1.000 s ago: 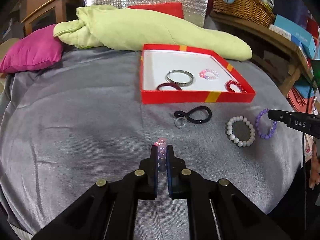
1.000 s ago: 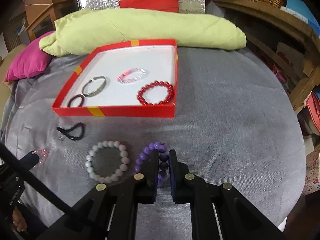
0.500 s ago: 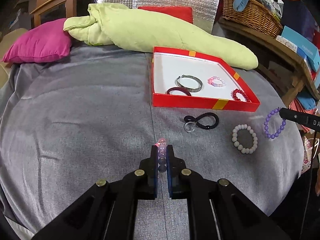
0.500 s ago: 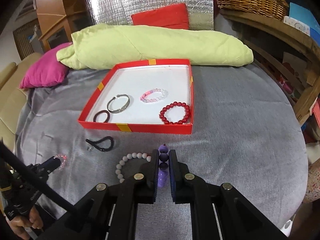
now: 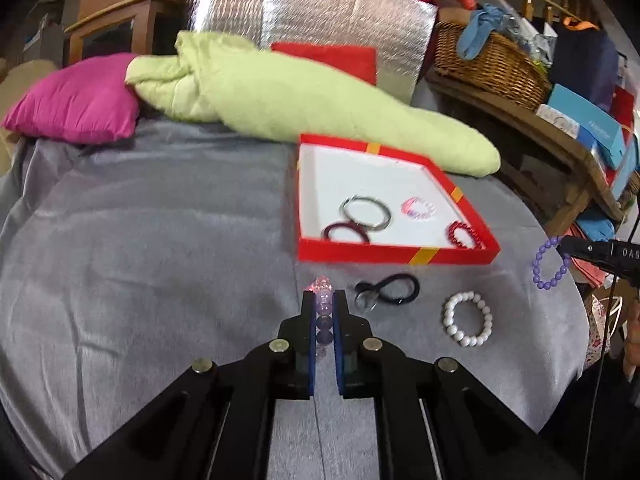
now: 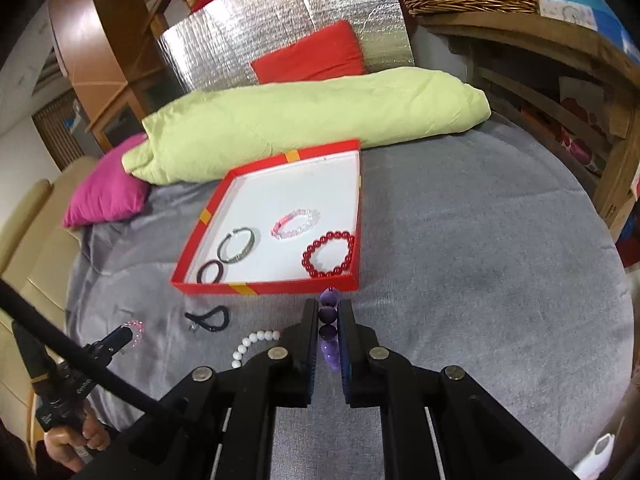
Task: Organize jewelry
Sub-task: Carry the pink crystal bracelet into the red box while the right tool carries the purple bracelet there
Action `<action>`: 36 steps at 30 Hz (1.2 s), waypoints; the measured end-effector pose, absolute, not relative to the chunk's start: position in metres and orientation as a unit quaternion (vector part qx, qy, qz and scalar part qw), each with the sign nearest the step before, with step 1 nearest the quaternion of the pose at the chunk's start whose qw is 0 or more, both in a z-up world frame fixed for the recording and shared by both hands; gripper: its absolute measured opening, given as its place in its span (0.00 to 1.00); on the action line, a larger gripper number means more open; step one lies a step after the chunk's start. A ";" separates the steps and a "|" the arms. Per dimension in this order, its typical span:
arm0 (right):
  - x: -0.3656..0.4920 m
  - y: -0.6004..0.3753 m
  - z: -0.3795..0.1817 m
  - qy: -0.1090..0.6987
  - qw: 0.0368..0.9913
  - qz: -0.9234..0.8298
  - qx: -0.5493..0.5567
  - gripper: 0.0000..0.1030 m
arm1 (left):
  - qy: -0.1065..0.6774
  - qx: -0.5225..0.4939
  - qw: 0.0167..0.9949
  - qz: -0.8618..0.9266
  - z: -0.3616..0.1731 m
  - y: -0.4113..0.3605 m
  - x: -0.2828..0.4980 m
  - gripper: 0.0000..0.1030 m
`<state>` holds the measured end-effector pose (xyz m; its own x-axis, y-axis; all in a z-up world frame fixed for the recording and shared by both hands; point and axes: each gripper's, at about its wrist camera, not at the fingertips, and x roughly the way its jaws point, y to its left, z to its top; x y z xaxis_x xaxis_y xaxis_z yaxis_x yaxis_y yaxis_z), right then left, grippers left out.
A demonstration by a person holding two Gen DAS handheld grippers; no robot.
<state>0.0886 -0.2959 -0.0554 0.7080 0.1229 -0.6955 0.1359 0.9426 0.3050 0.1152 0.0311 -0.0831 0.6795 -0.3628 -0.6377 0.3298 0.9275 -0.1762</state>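
My left gripper [image 5: 323, 300] is shut on a pink clear-bead bracelet [image 5: 322, 294], held above the grey cloth in front of the red box [image 5: 396, 253]. My right gripper [image 6: 329, 308] is shut on a purple bead bracelet [image 6: 329, 316], just short of the box's front wall [image 6: 280, 287]; it hangs from that gripper in the left wrist view [image 5: 547, 264]. The box holds a silver bangle [image 6: 237, 245], a dark hair tie [image 6: 210, 272], a pink-clear bracelet [image 6: 297, 223] and a red bead bracelet [image 6: 329, 254]. A white bead bracelet [image 5: 467, 323] and a black cord with ring [image 5: 386, 291] lie on the cloth.
A green quilt roll [image 5: 304, 100] and a magenta pillow [image 5: 76, 98] lie behind the box. A wooden shelf with a wicker basket [image 5: 490, 62] stands at the right. A silver foil panel [image 6: 280, 36] and a red cushion [image 6: 310, 56] stand at the back.
Both grippers have lifted with their bracelets. The purple bracelet came off the cloth and the right gripper moved toward the box front; the left gripper also rose and moved nearer the box.
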 end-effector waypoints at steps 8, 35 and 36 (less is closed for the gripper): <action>0.088 -0.315 -0.049 0.362 0.909 0.025 0.205 0.10 | 0.331 -0.013 0.917 -0.221 -0.070 0.019 0.118 0.07; 0.211 -0.325 -0.027 0.305 0.906 0.064 0.286 0.10 | 0.288 -0.022 0.923 -0.256 0.005 -0.053 0.248 0.07; 0.217 -0.325 -0.027 0.306 0.906 0.065 0.286 0.10 | 0.288 -0.026 0.922 -0.257 0.006 -0.056 0.253 0.07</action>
